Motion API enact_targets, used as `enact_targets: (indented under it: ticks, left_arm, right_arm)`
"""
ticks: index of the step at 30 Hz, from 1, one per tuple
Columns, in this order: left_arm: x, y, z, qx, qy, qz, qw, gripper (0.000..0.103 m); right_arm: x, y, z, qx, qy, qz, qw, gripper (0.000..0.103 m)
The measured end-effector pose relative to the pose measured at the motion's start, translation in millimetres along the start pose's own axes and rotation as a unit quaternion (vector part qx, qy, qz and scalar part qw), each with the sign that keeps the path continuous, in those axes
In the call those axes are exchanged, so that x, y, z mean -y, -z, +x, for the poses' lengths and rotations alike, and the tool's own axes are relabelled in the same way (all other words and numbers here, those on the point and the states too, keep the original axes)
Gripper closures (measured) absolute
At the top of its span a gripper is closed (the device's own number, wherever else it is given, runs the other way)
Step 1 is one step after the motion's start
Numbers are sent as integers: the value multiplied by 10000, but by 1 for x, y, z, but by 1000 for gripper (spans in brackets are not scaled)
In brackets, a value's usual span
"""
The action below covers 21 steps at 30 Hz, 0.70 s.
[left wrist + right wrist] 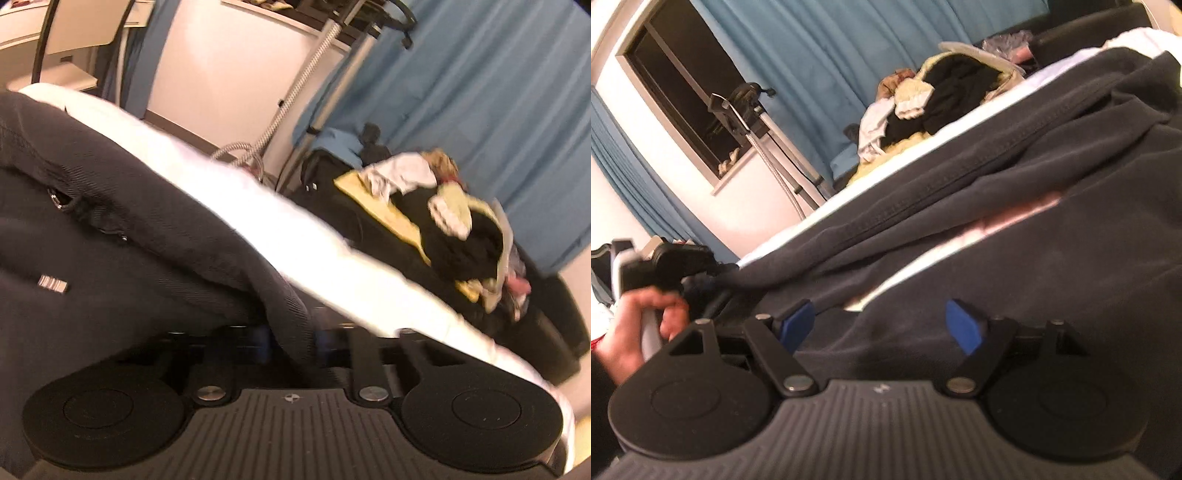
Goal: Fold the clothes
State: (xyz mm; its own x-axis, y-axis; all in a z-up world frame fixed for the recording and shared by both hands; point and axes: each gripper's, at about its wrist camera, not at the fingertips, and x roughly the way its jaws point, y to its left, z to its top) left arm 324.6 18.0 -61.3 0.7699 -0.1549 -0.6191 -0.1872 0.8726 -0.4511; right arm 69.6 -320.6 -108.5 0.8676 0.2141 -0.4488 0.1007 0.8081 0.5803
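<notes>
While my left gripper (291, 341) is clenched on a hem of the dark grey knit garment (122, 229) spread over the white bed (325, 258), my right gripper (882, 326) hovers released above it; the blurred fold seemingly runs between both.

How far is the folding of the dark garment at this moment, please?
Done: the dark garment lies spread on the white surface. In hand: the left gripper pinches one edge; the right gripper is open over it. Left: the folds, and the clothes pile.
</notes>
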Motion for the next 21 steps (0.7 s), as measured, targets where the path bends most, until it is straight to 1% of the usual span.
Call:
enact_targets:
  ticks: [3, 4, 7, 8, 9, 11, 12, 13, 14, 15, 17, 19, 21]
  left_arm:
    - [11, -25, 17, 164, 79, -343, 9992, 85]
    - [15, -31, 27, 180, 35, -487, 9986, 85]
    - [23, -38, 67, 69, -319, -603, 9976, 84]
    - [24, -37, 83, -9, -493, -501, 9975, 84]
    - [26, -35, 99, -81, -659, -401, 9970, 80]
    - [28, -29, 113, 12, -685, -263, 9973, 65]
    - [32, -27, 114, 140, -536, -164, 9983, 37]
    - [41, -24, 113, 192, -328, 83, 9992, 11]
    - [49, -21, 112, 245, -134, 333, 9991, 8]
    - [59, -17, 110, 309, -201, 649, 9972, 8]
    - [74, -6, 103, 236, -56, 1090, 9937, 8]
    - [82, 5, 93, 6, 367, 1172, 9924, 8]
    - [95, 19, 78, -140, 679, 1194, 9904, 8]
  right_arm:
    - [-3, 0, 7, 205, 32, -355, 9992, 23]
    - [-1, -1, 11, 246, 71, -414, 9988, 23]
    - [8, 0, 30, 193, 257, -477, 9983, 23]
    - [10, 0, 36, 171, 282, -506, 9982, 23]
    - [12, 1, 41, 151, 305, -534, 9980, 23]
    - [16, 4, 49, 204, 310, -600, 9975, 22]
    - [17, 4, 52, 211, 312, -620, 9974, 22]
    - [18, 5, 55, 218, 313, -639, 9972, 22]
    - [19, 5, 57, 224, 310, -628, 9973, 21]
    - [19, 4, 58, 223, 307, -607, 9974, 21]
    - [20, 3, 57, 228, 291, -574, 9977, 21]
    - [22, 2, 56, 231, 266, -543, 9979, 21]
    - [22, 1, 54, 225, 253, -499, 9982, 21]
